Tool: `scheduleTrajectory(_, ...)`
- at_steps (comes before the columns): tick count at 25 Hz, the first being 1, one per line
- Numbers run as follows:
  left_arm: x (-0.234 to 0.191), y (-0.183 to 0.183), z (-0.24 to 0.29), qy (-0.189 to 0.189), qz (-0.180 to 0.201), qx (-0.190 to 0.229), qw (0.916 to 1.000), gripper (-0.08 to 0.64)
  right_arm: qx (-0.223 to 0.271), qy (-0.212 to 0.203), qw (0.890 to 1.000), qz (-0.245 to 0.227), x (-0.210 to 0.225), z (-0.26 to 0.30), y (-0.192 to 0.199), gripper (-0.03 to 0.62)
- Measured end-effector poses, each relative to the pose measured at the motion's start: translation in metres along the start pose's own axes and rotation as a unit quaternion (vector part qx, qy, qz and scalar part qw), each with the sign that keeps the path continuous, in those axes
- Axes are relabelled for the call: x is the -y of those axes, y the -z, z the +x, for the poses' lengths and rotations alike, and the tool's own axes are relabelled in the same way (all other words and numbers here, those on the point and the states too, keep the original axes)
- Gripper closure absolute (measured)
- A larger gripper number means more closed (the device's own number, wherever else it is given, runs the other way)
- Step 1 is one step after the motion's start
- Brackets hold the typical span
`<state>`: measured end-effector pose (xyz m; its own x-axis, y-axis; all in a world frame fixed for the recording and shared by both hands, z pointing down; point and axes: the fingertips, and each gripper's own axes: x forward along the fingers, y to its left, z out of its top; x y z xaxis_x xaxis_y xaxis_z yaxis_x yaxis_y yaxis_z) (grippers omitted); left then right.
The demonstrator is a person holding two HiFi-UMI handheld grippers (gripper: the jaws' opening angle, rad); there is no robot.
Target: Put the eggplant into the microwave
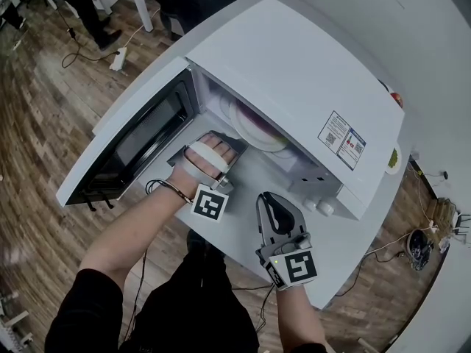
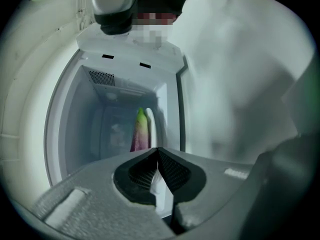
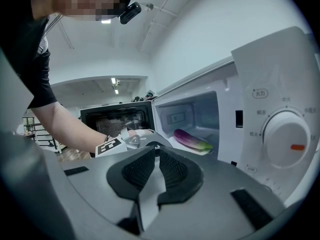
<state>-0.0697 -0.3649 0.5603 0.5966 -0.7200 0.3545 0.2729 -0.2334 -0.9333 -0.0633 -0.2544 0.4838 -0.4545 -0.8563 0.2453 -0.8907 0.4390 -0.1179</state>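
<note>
A white microwave is set on a white worktop. Its door is swung wide open to the left.

The eggplant is seen inside the microwave. It is laid flat on a white plate, with its purple end to the left and its green end to the right in the right gripper view.

The left gripper is held at the open mouth of the microwave, just in front of the plate. Its fingers are pressed together, and nothing is held between them. It is pointed at the eggplant, which is not touched.

The right gripper is held over the worktop near its front edge, in front of the microwave's knob. Its fingers are brought together at the tips, and nothing is held between them either.
</note>
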Motion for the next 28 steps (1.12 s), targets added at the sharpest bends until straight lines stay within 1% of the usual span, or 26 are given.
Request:
scheduleTrajectory(14,-0.007,-0.002,0.020,0.006,0.004,-0.004,1.0000,0.551,-0.003,0.011,1.000,0.007,0.008,-0.010,0.003,0.552)
scheduleTrajectory(22,-0.007,0.000,0.015,0.013,-0.010,-0.003,0.9999,0.551,-0.004,0.014,1.000,0.007,0.004,-0.012,0.002,0.552)
scheduleTrajectory(23,-0.006,0.000,0.012,0.017,-0.020,-0.002,0.9997,0.551,-0.003,0.014,1.000,0.006,0.003,-0.012,0.001,0.552)
scheduleTrajectory(24,-0.006,0.000,0.008,0.023,-0.040,0.002,0.9989,0.551,-0.003,0.014,1.000,0.006,0.001,-0.013,0.000,0.552)
scheduleTrajectory(26,-0.013,-0.002,-0.006,0.028,-0.108,0.016,0.9936,0.551,0.000,0.012,1.000,0.003,-0.004,-0.014,-0.004,0.552)
scheduleTrajectory(28,-0.029,-0.004,-0.021,0.021,-0.176,0.029,0.9837,0.551,0.002,0.010,1.000,0.000,-0.009,-0.016,-0.008,0.552)
